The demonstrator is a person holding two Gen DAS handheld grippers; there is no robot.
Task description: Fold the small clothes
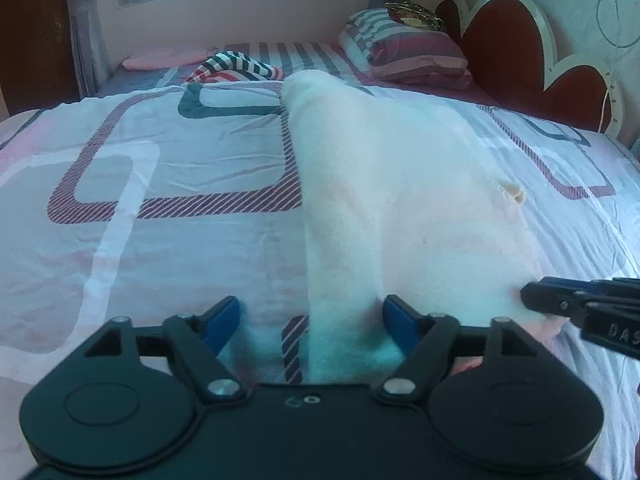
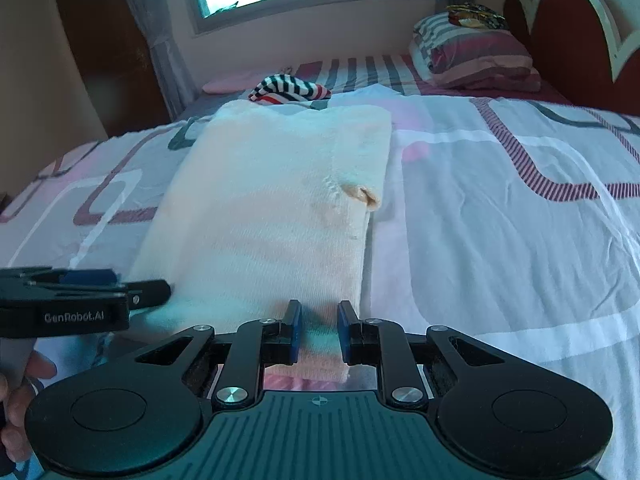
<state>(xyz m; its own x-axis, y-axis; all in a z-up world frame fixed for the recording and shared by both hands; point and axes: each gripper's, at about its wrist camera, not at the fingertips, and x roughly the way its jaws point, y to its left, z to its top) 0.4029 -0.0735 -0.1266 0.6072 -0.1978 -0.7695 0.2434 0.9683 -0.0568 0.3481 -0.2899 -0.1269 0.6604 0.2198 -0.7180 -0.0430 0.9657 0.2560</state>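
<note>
Cream garment (image 2: pixel 264 216) folded lengthwise on bed (image 2: pixel 500 220); cross-fold pending. Left tongs (image 1: pixel 310 326) wide, holding nothing; right tongs (image 2: pixel 319 330) narrowed onto near hem. Striped garment (image 2: pixel 290 89) untouched.

1. The cream garment (image 2: pixel 264 216) is a small piece of soft knit cloth, pale cream with a faint pinkish cast. It lies spread flat on the patterned bedspread (image 2: pixel 500 216) as a long, roughly rectangular shape running away from the cameras.
2. Its far end reaches toward the middle of the bed; its near edge lies at the front of the bed.
3. On its right side a small opening or fold (image 2: pixel 366 196) curls up, showing a tan inner face.
4. A second garment, the striped garment (image 2: pixel 288 88), has black, white and red stripes. It lies crumpled beyond the cream one, well apart from it.
</note>
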